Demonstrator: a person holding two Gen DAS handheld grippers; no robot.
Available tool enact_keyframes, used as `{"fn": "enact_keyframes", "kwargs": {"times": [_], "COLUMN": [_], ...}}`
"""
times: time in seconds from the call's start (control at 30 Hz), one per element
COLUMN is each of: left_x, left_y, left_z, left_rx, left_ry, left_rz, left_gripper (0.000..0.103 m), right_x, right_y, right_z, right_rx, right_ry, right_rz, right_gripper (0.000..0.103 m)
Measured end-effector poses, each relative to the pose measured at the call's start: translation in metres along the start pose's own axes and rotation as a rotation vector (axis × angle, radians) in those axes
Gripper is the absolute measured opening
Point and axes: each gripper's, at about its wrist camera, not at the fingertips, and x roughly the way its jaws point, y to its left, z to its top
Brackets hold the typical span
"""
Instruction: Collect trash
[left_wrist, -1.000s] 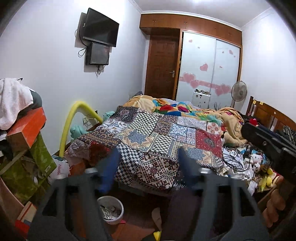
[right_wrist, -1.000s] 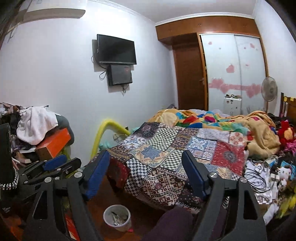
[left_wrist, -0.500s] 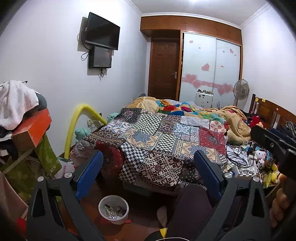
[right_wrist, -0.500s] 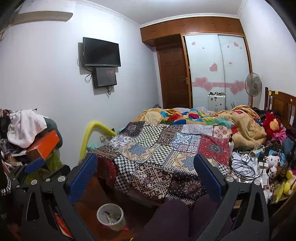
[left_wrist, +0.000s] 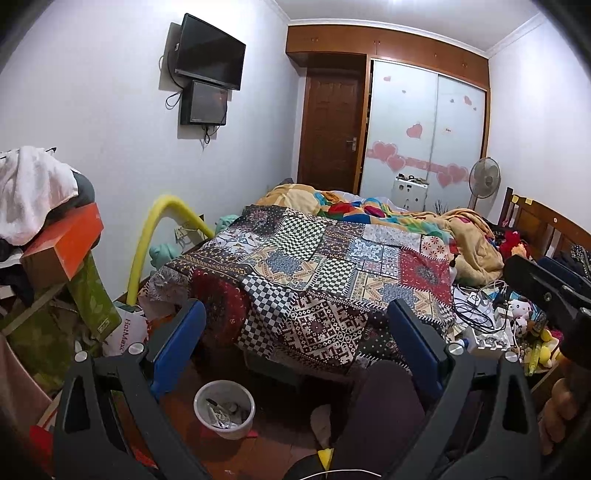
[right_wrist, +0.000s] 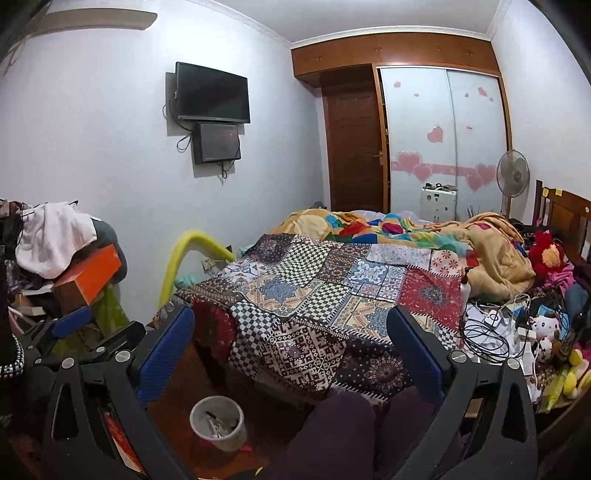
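Observation:
A small white trash bin (left_wrist: 224, 409) with scraps inside stands on the brown floor at the foot of the bed; it also shows in the right wrist view (right_wrist: 218, 422). My left gripper (left_wrist: 295, 317) is open and empty, held above the floor, jaws wide apart with blue pads. My right gripper (right_wrist: 291, 325) is open and empty too. The right gripper's body shows at the right edge of the left wrist view (left_wrist: 546, 291). The left gripper shows at the left edge of the right wrist view (right_wrist: 74, 332).
A bed with a patchwork quilt (left_wrist: 332, 266) fills the middle. Cables, toys and clutter (left_wrist: 495, 321) lie at its right. A pile with an orange box (left_wrist: 62, 243) and clothes stands left. A yellow foam tube (left_wrist: 155, 236) arches by the wall. My knee (left_wrist: 380, 406) is below.
Both grippers have opened wider, from nearer together to wide apart. Both views have shifted slightly; the bin stays in place.

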Motion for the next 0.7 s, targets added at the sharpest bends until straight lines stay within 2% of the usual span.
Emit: {"fn": "enact_keyframes", "kwargs": {"times": [0.7], "left_x": [0.0008], "left_y": [0.0016], "left_z": [-0.0016], "left_rx": [-0.015], "left_ry": [-0.002], "left_rz": [0.009], "left_gripper": [0.1], "right_x": [-0.0003], "right_y": [0.0015], "right_z": [0.0003], "right_rx": [-0.007], "right_ry": [0.009], "right_rz": [0.0], "right_gripper": [0.103]}}
